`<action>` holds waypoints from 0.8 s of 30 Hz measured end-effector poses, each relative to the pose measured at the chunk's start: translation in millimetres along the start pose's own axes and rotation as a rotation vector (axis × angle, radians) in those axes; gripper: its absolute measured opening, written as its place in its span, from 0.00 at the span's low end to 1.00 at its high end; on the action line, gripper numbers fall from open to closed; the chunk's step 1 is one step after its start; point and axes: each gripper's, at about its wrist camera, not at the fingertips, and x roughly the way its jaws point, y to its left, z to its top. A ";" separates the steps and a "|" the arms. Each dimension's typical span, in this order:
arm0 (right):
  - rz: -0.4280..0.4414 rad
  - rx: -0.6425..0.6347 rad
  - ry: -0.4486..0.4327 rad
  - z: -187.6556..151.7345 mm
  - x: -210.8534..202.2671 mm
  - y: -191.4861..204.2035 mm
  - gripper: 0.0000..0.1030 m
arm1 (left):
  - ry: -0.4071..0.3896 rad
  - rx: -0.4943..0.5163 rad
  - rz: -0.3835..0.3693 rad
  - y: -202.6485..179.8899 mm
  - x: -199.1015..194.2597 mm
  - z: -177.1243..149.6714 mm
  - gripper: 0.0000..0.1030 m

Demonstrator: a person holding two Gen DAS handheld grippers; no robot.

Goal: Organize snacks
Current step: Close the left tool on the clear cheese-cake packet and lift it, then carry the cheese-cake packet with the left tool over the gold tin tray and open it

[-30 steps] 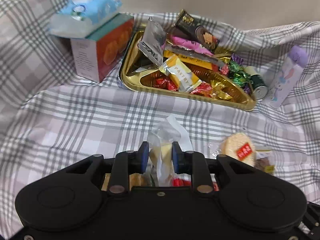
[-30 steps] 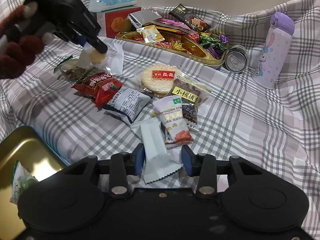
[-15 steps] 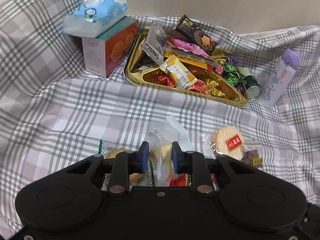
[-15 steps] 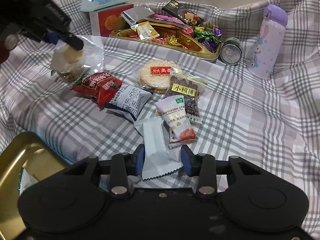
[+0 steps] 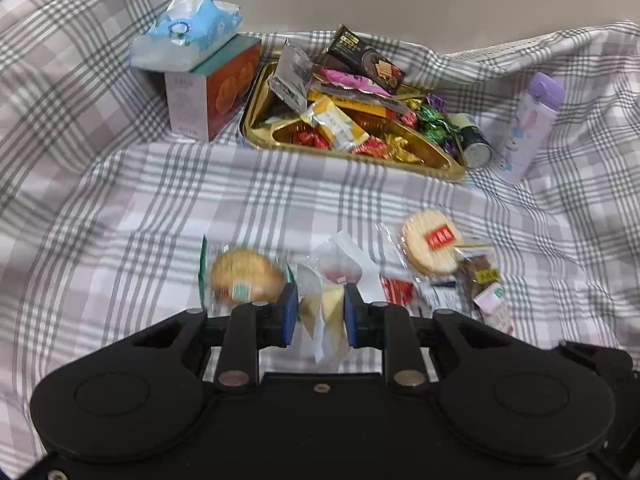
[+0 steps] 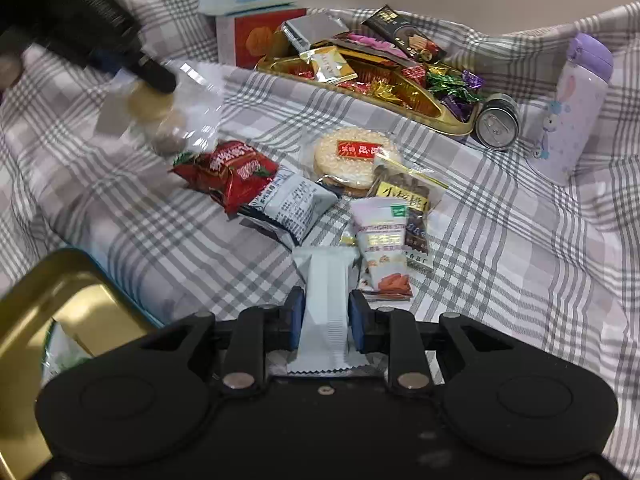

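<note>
My left gripper (image 5: 318,312) is shut on a clear-wrapped pale yellow pastry (image 5: 326,308), held above the plaid cloth. In the right wrist view it shows blurred at upper left with the pastry (image 6: 152,108). My right gripper (image 6: 325,318) is shut on a white snack bar packet (image 6: 326,304). Loose snacks lie on the cloth: a round rice cracker (image 6: 352,156), a red packet (image 6: 228,170), a grey-white packet (image 6: 296,204), a hawthorn packet (image 6: 382,248), a brown cake in a clear wrapper (image 5: 244,276). A gold tray (image 5: 360,156) full of sweets stands at the back.
A tissue pack on an orange box (image 5: 208,92) stands left of the gold tray. A can (image 6: 498,122) and a purple bottle (image 6: 572,108) are to its right. A second gold tray (image 6: 60,320) lies at the right wrist view's lower left.
My left gripper has lifted and pulled back with the pastry, so more cloth and the brown cake now show. My right gripper has closed on the white packet.
</note>
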 end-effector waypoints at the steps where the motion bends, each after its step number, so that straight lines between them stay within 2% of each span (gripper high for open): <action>1: 0.005 0.022 -0.004 -0.2 -2.8 -1.3 0.25 | 0.001 -0.003 -0.004 -0.6 -3.2 -3.5 0.30; 6: 0.052 0.122 -0.061 1.3 -27.8 -5.8 0.25 | 0.006 -0.012 -0.016 -4.8 -17.6 -21.9 0.30; 12: 0.071 0.188 -0.084 6.0 -44.0 -7.6 0.24 | 0.010 -0.008 -0.020 -10.3 -27.3 -38.5 0.30; 13: 0.083 0.197 -0.087 6.8 -46.0 -8.3 0.06 | 0.012 -0.004 -0.017 -11.2 -28.1 -40.7 0.30; 14: 0.091 0.201 -0.086 7.6 -47.2 -8.6 0.04 | 0.014 -0.002 -0.015 -11.9 -28.4 -43.0 0.30; 16: 0.071 0.171 -0.073 7.4 -42.2 -5.8 0.04 | 0.024 -0.001 -0.015 -12.8 -26.5 -47.2 0.30; 19: -0.014 0.098 -0.040 0.5 -24.6 0.3 0.03 | 0.038 -0.007 -0.019 -12.5 -24.1 -51.9 0.30; 24: 0.022 0.176 -0.037 -3.4 -26.9 -11.9 0.03 | 0.038 -0.012 -0.029 -11.1 -31.9 -57.8 0.30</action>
